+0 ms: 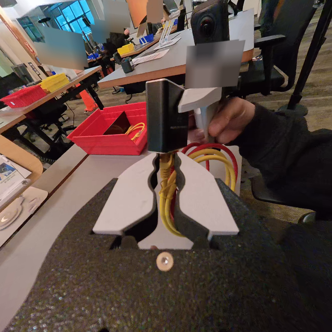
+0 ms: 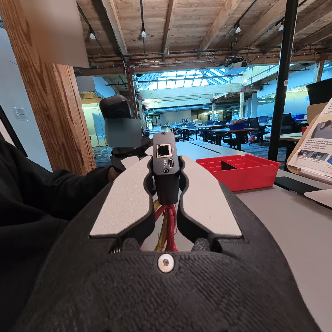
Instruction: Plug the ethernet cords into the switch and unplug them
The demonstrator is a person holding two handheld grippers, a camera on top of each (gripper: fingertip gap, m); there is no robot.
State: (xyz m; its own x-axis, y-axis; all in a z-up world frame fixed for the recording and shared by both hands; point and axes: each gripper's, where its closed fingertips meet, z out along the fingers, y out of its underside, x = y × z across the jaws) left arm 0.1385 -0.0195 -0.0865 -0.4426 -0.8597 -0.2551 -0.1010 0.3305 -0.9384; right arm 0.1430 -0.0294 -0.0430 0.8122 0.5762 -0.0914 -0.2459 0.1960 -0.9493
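1. Black switch (image 2: 166, 172) held upright above the counter (image 1: 75, 188), clamped between right gripper (image 2: 166, 168) fingers.
2. Yellow ethernet cord (image 1: 166, 172) plugged underneath, left gripper (image 1: 166, 170) fingers closed on its plug; red cords (image 1: 231, 158) apparently seated too.
3. Probably unplugging stage.
4. Bottom ports hidden; more yellow cords in red bin (image 1: 107, 143).

Switch (image 1: 166, 116): small black box, held upright above worktop, clamped between right tool (image 2: 166, 165) fingers. End face (image 2: 166, 155) toward right camera shows one empty network port above small oval power socket. Yellow cords (image 1: 166, 181) and red cords (image 1: 231, 158) plugged into underside, hanging down, looping beside it. Spare yellow cord (image 1: 136, 130) coiled in red bin.
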